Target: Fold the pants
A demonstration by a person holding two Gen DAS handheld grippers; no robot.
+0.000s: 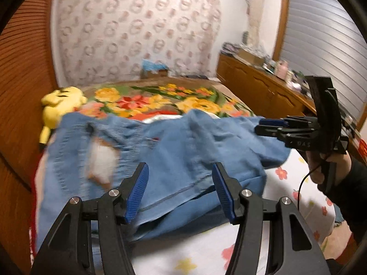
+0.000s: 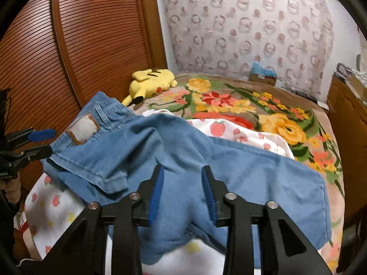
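Observation:
Light blue denim pants (image 1: 174,151) lie crumpled on the bed, waistband with a white-and-brown patch (image 2: 83,130) toward the wooden wall; they also show in the right wrist view (image 2: 206,160). My left gripper (image 1: 180,183) is open and empty, hovering just above the pants' near edge. It shows at the far left of the right wrist view (image 2: 45,141), fingers apart beside the waistband. My right gripper (image 2: 182,190) is open and empty over the pants' middle. In the left wrist view it (image 1: 261,126) sits at the pants' right edge, fingers close together.
A yellow plush toy (image 2: 151,82) lies by the slatted wooden wall (image 2: 68,34). A floral blanket (image 2: 240,105) covers the far bed; a white strawberry-print sheet (image 1: 286,183) lies under the pants. A cluttered wooden dresser (image 1: 263,84) stands on the right.

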